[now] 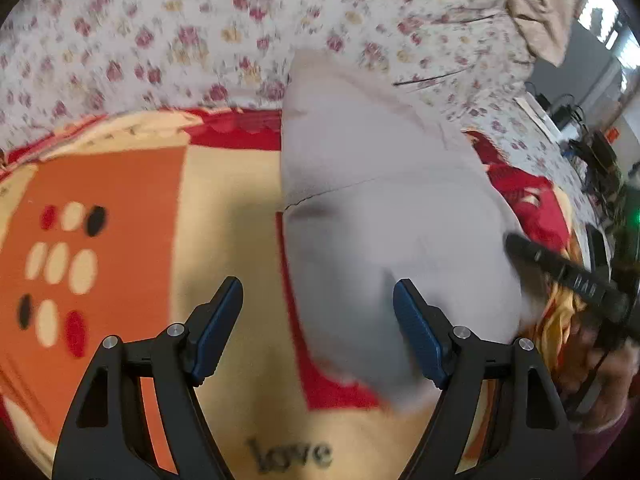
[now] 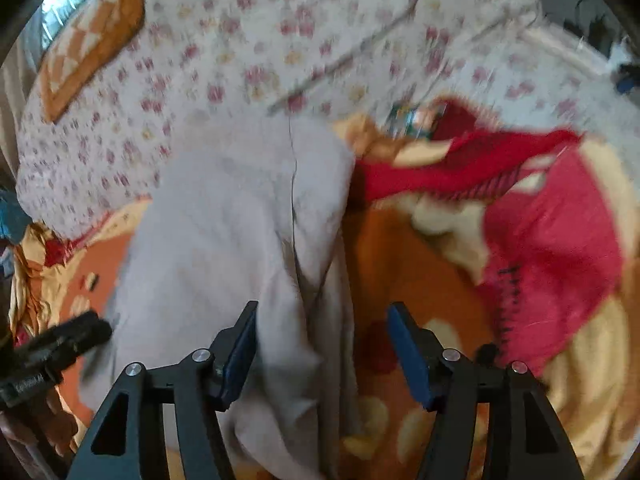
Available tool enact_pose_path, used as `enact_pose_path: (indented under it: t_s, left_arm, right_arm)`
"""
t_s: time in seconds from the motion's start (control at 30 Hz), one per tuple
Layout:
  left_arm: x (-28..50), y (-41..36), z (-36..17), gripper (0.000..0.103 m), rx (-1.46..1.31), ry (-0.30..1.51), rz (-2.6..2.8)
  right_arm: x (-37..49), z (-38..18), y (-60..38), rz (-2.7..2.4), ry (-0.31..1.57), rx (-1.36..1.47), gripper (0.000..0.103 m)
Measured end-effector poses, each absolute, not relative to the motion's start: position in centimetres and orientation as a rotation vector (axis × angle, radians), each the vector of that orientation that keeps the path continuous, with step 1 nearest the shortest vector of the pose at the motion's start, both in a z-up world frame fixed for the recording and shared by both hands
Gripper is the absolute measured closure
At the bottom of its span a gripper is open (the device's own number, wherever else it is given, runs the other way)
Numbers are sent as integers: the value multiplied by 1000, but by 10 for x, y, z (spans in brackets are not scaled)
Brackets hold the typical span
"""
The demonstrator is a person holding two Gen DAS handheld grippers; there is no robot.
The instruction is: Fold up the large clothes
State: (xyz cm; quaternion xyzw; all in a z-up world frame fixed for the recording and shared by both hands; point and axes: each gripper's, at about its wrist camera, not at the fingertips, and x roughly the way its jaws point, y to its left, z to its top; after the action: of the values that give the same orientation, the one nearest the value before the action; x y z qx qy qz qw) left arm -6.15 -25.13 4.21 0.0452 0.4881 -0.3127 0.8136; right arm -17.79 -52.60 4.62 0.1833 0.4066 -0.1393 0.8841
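Nearest in the left wrist view, the left gripper [image 1: 318, 330] has its fingers [image 1: 219, 330] spread wide with nothing between them; under the gap lies the yellow-and-orange blanket [image 1: 120, 216], and the right-hand pad sits over the near edge of the pale grey garment [image 1: 384, 216]. In the right wrist view the right gripper [image 2: 322, 354] also stands with fingers [image 2: 408, 354] apart — a loose fold of the garment [image 2: 224, 232] hangs between them, just beside the left-hand pad, and neither pad presses it.

The garment lies on the blanket-covered bed as a long strip, its long axis running from the grippers away toward the far floral sheet [image 1: 180, 40]. A seam [image 2: 294, 184] follows that same line. Its left edge in the left wrist view is straight and clean against the blanket; the near end is rumpled and blurred.

To the left of the garment the blanket lies flat and open. To the right it bunches — a red fold [image 2: 472, 164] rises close beside the cloth. The other gripper's dark tip [image 1: 560, 276] reaches in at the garment's right edge. Beyond, the floral sheet spreads broadly across the far bed.
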Motion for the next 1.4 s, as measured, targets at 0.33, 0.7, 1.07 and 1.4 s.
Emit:
enact_pose_path:
  t_s: [0.33, 0.7, 1.07, 1.4]
  left_arm:
    - [-122, -242, 14, 24, 228, 1033, -649]
    - [-87, -254, 8, 24, 68, 1002, -476]
    - [-97, -195, 19, 24, 70, 1038, -492]
    - [-27, -249, 25, 24, -51, 1113, -682]
  right_arm:
    - [-178, 18, -510, -216, 888, 421, 32]
    - [-177, 12, -519, -188, 878, 507, 21]
    - [-179, 19, -515, -202, 893, 450, 18]
    - [-158, 25, -542, -176, 855, 568, 18]
